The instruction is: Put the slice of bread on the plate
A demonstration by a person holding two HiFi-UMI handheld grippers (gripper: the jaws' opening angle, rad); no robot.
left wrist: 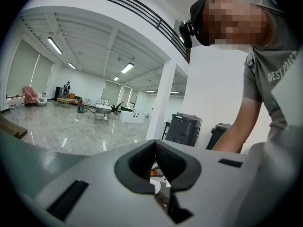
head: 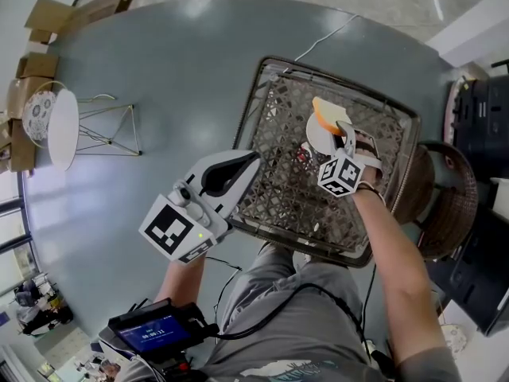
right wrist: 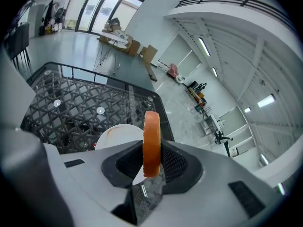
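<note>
My right gripper [head: 338,130] is shut on the slice of bread [head: 324,114], which has an orange-brown crust. It holds the slice over the white plate [head: 317,143] inside a black wire basket [head: 262,106]. In the right gripper view the slice [right wrist: 151,131] stands on edge between the pads, with the plate [right wrist: 118,135] just below and to the left of it. My left gripper [head: 251,160] hovers at the basket's near left rim, its jaws together and nothing in them. In the left gripper view its pads [left wrist: 165,162] meet at the tips.
The basket's raised rim [right wrist: 102,72] runs around the plate. A white round side table [head: 64,128] with wire legs stands far left, with cardboard boxes [head: 49,14] behind it. A wicker chair [head: 450,197] and black equipment [head: 487,126] are at the right. Dark bins [left wrist: 183,129] stand ahead of the left gripper.
</note>
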